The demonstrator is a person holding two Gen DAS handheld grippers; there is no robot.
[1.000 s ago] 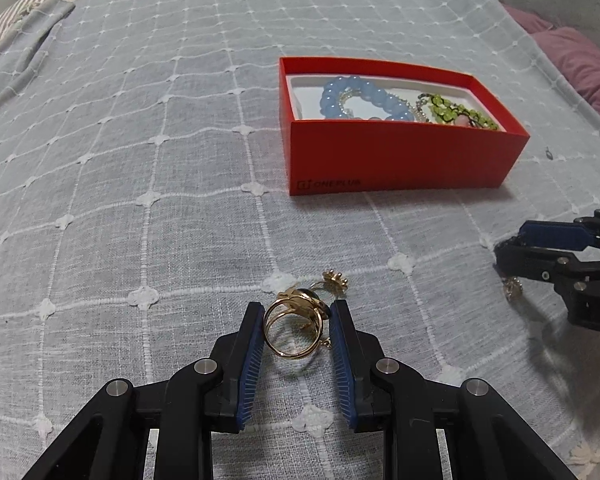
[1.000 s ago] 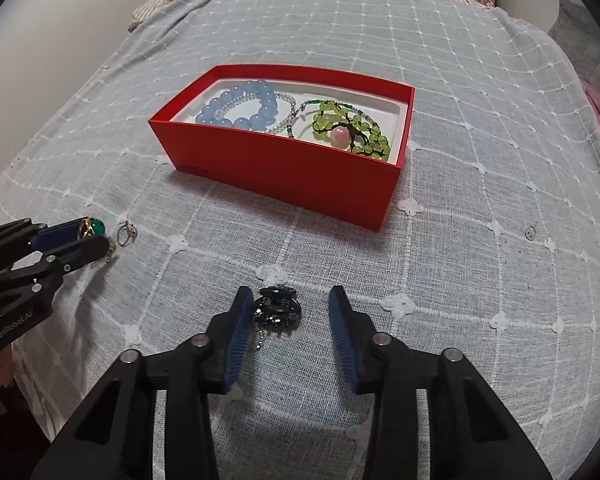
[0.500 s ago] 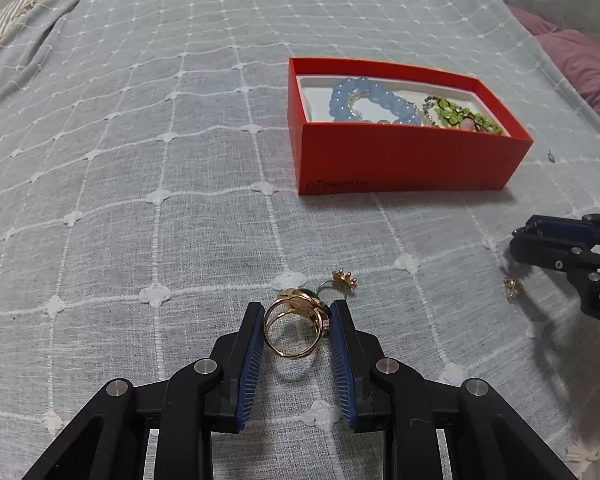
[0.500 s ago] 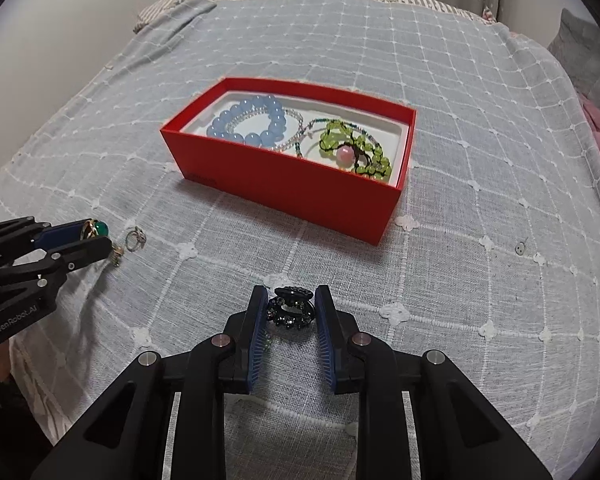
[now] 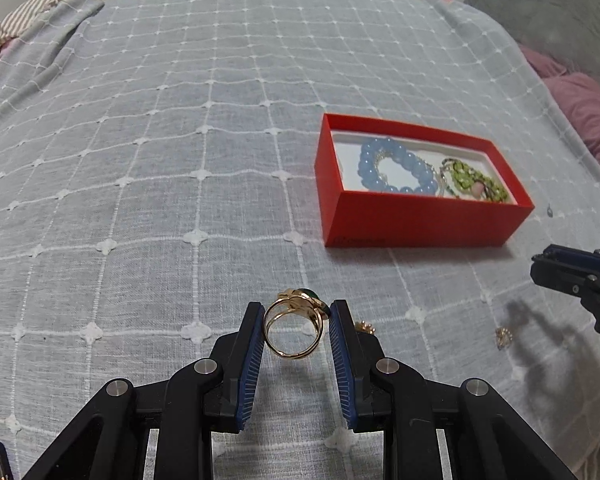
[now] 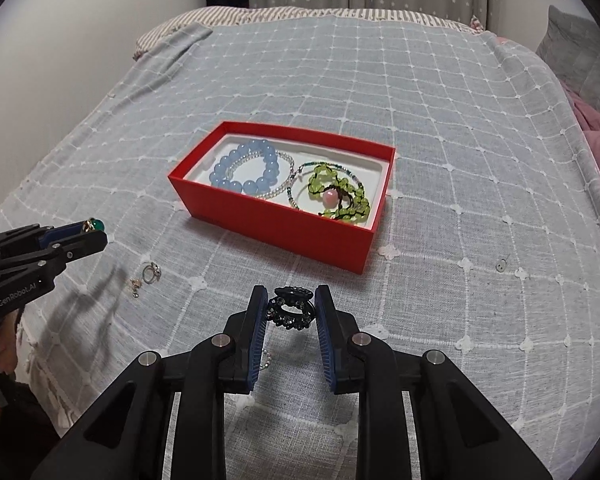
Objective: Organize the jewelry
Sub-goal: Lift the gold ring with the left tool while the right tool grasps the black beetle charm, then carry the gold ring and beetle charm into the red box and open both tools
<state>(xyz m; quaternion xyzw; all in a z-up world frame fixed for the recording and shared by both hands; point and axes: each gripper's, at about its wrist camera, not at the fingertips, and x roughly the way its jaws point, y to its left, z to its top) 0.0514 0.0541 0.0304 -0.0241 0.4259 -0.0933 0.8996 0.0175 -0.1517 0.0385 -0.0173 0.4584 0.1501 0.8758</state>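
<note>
Rings pinched, one per gripper — left gripper (image 5: 296, 322) clenches a gold ring with a green stone (image 5: 294, 330) by its band sides, hoop facing the camera, clear of the grey-blue grid-stitched bedspread (image 5: 180, 160). Right gripper (image 6: 291, 312) grips a black beaded ring (image 6: 290, 312) at the pad tips, likely so it won't slip. Red cardboard box (image 6: 284, 226) sits at 12 o'clock from the right gripper, open, bracelets inside — probable drop target. Small gold pieces (image 6: 148, 276) lie loose at 10 o'clock, not yet collected.
</note>
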